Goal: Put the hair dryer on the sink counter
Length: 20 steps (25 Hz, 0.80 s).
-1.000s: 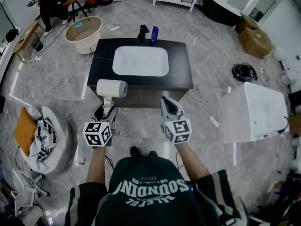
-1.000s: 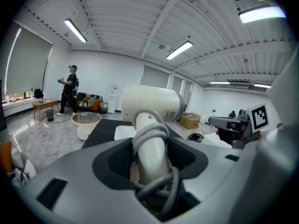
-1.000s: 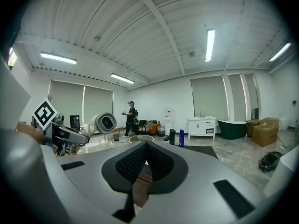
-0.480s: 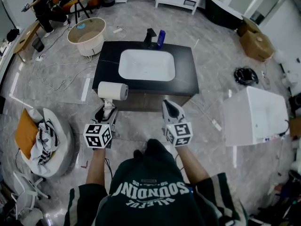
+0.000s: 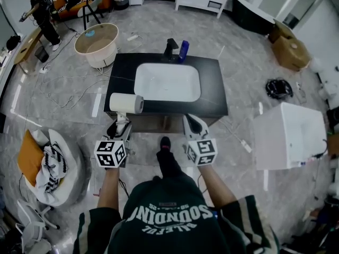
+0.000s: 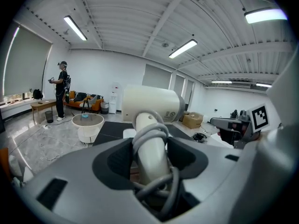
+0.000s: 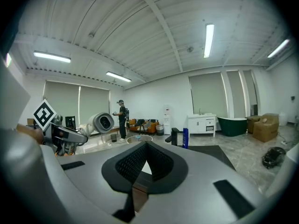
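Observation:
A cream hair dryer (image 5: 126,103) stands upright in my left gripper (image 5: 117,127), which is shut on its handle; the grey cord is coiled round the handle (image 6: 152,160) between the jaws. The dryer's barrel hangs over the front left corner of the black sink counter (image 5: 214,89), still raised above it. A white basin (image 5: 167,82) is set in the counter's middle. My right gripper (image 5: 192,121) hovers at the counter's front edge, shut with nothing in it; its view shows the dryer (image 7: 102,122) off to the left.
A black faucet (image 5: 171,48) and a blue bottle (image 5: 183,49) stand at the counter's back edge. A round tub (image 5: 96,42) sits behind it on the left, a white box (image 5: 290,135) on the right, a cushion with clothes (image 5: 47,160) near left. A person (image 5: 39,12) stands far left.
The counter has drawn closer and shifted slightly right in the head view, and a foot has stepped forward. Both grippers keep their pose; the dryer stays held.

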Available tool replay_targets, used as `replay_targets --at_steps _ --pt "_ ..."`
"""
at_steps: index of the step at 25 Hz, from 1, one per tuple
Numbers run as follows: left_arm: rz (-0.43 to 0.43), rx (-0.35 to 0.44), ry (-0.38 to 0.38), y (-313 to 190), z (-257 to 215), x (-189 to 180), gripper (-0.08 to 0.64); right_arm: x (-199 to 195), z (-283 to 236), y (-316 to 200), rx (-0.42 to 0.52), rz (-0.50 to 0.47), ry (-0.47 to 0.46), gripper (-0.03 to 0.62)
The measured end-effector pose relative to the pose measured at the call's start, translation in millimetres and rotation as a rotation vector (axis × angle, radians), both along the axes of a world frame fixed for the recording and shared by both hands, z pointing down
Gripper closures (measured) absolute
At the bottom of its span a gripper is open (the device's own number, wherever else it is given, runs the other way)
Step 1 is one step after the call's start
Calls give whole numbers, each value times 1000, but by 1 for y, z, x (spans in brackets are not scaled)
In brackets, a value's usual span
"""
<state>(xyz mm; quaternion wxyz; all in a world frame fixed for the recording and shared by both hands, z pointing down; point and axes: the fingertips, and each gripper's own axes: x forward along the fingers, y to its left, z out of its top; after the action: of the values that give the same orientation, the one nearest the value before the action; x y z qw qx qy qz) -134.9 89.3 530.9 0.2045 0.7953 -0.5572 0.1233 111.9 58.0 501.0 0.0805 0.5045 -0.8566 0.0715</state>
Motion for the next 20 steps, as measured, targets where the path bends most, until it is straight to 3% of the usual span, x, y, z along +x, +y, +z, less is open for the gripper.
replay_targets --at_steps 9,20 --pt "-22 -25 -25 -80 -2 -14 339 -19 6 -92 -26 -33 -19 591" --pt "-115 -36 -9 -191 -10 -28 339 -39 -8 -221 -22 -122 -26 591"
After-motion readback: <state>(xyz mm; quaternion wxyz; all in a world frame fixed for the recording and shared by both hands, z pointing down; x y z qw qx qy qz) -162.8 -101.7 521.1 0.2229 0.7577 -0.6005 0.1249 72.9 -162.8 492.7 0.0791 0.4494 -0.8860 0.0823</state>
